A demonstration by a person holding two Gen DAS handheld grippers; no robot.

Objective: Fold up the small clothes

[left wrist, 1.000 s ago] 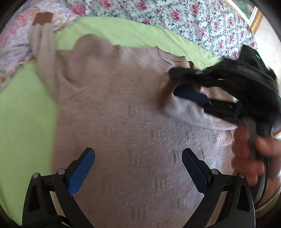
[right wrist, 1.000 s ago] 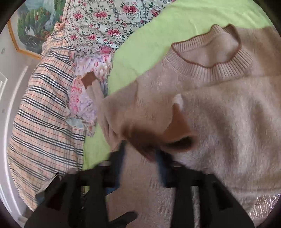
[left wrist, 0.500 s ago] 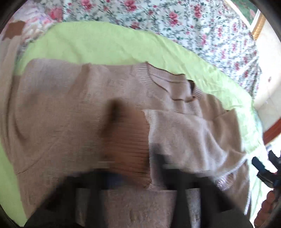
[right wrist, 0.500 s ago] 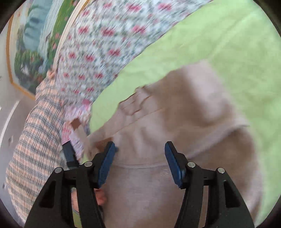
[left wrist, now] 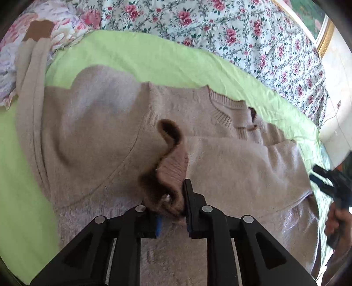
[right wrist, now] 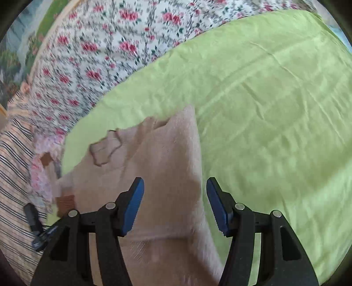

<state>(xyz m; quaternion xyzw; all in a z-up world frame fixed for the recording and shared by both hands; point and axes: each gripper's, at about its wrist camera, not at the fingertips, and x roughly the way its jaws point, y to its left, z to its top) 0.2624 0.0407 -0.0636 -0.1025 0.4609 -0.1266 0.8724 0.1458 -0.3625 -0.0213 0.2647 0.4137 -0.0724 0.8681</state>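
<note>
A beige knit sweater (left wrist: 92,136) lies spread on the green sheet (left wrist: 154,59), its right sleeve (left wrist: 242,162) folded across the chest. My left gripper (left wrist: 170,204) is shut on that sleeve's brown ribbed cuff (left wrist: 173,167), near the sweater's middle. The other sleeve (left wrist: 33,72) stretches to the far left, its brown cuff on the floral bedding. My right gripper (right wrist: 175,204) is open and empty above the sweater's right edge (right wrist: 171,167). It also shows at the right border of the left wrist view (left wrist: 325,182), held by a hand.
Floral bedding (left wrist: 231,30) lies behind the green sheet, and a striped blanket (right wrist: 15,176) lies at the left of the right wrist view. A wide stretch of green sheet (right wrist: 275,105) lies to the right of the sweater. A framed picture (left wrist: 319,19) hangs on the wall.
My right gripper let go of the brown cuff, opened and pulled away to the sweater's right edge. My left gripper, open a second ago, closed on that cuff.
</note>
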